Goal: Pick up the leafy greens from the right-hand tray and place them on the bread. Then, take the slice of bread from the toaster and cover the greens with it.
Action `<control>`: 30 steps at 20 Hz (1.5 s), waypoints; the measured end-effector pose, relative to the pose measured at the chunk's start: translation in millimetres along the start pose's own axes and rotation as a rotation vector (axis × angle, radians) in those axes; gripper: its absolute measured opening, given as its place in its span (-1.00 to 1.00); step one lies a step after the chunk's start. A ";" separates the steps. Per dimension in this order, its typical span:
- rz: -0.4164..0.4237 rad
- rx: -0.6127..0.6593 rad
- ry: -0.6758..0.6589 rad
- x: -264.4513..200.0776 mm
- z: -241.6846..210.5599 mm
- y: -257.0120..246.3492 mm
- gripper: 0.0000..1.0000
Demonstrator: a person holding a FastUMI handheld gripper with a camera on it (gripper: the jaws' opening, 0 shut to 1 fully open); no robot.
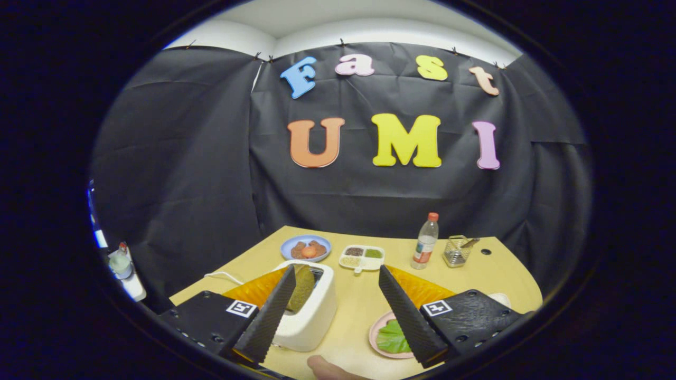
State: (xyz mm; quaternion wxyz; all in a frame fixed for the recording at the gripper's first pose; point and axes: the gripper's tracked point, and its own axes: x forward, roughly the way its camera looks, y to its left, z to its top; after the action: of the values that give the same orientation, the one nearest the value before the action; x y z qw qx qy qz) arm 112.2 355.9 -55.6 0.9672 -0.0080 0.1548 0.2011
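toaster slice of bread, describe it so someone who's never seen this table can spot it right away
On the tan table stands a white toaster, just ahead of the open gripper and close by its left finger. The slice of bread sticks up out of the toaster's top slot. It is brownish and upright, unlike the flat leafy greens on the pink plate to the right.

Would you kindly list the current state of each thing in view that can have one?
gripper: open, holding nothing
toaster: bread slice standing in its slot
bread slice: upright, sticking out of the toaster
leafy greens: lying on the pink plate
bottle: upright, capped
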 end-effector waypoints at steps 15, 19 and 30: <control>-0.011 0.008 0.181 115.3 -63.0 50.5 0.42; -0.006 -0.029 0.192 113.4 -71.3 56.5 -0.24; -0.053 0.018 0.048 68.3 -4.0 51.6 -0.78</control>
State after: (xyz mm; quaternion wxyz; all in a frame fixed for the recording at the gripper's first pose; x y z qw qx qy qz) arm 150.4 429.4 -77.7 0.9683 -0.0080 0.1794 0.1736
